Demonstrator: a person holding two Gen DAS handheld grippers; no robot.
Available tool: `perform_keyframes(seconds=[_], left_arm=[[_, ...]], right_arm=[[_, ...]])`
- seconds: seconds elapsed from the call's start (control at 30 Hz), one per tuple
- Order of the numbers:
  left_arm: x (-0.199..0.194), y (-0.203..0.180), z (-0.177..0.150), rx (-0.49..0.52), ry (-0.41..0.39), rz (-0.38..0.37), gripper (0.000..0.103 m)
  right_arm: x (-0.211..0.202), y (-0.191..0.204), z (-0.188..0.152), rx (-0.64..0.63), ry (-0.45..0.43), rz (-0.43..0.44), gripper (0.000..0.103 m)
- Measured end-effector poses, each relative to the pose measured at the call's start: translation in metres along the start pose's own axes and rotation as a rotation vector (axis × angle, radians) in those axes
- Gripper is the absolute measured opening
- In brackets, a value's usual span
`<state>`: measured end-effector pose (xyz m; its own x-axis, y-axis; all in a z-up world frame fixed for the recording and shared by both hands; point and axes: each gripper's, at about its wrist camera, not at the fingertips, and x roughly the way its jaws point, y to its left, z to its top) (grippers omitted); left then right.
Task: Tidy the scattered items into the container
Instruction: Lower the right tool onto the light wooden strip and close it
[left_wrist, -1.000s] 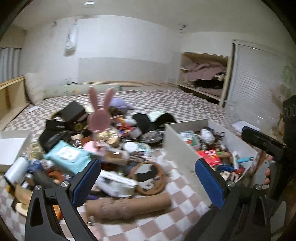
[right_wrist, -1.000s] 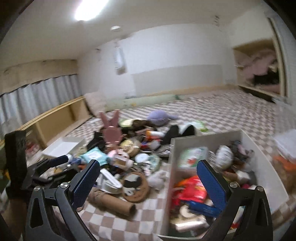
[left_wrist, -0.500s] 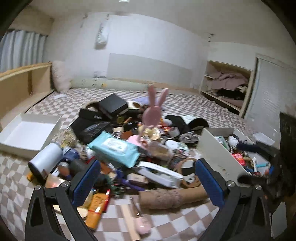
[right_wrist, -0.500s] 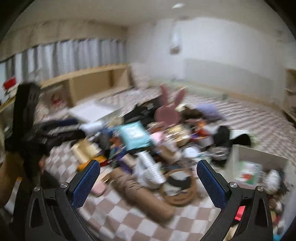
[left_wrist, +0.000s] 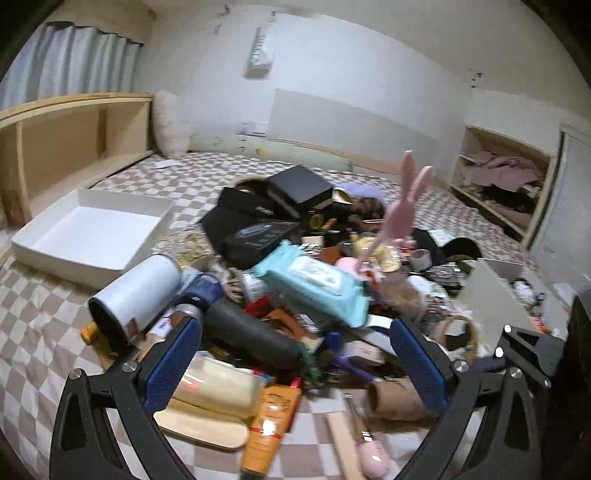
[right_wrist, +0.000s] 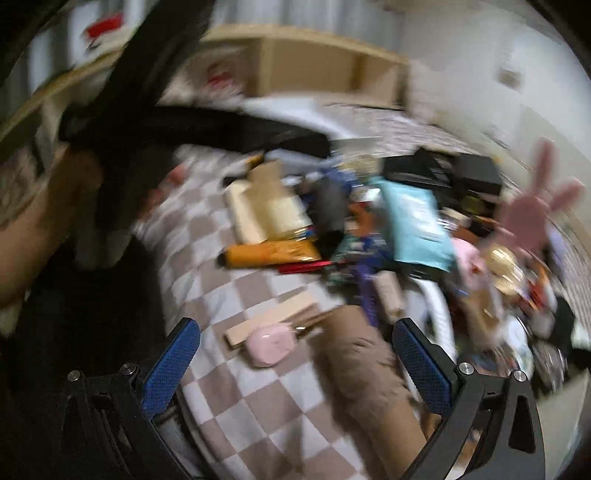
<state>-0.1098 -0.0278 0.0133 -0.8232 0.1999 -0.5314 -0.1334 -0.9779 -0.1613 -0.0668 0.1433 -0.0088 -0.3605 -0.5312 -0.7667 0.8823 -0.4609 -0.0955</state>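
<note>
Checkered bedding (left_wrist: 44, 310) under clutter: white cylinder (left_wrist: 136, 291) touching black tube (left_wrist: 251, 334)

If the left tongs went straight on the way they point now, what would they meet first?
Most likely the dark grey cylindrical bottle lying across the near edge of the pile, between the open left tongs. Depth is uncertain; the pale yellow soft pack just below it could come first.
</note>
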Motion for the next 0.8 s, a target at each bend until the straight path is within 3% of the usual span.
perform_keyframes(seconds=[0.2,0.43,0.8], left_arm=[[0.010,0.013,-0.009,0.002,0.005,0.009,0.103],[0.010,0.031,-0.010,-0.067,-0.002,-0.022,0.103],[0.008,0.041,-0.008,-0.121,-0.003,-0.065,0.103]], right_arm=[[0.043,0.020,0.008,-0.248,0.075,0.084,0.103],[0.077,0.024,0.009,-0.403,0.170,0.171,0.103],[0.109,0.013,0.017,-0.461,0.319,0.270,0.103]])
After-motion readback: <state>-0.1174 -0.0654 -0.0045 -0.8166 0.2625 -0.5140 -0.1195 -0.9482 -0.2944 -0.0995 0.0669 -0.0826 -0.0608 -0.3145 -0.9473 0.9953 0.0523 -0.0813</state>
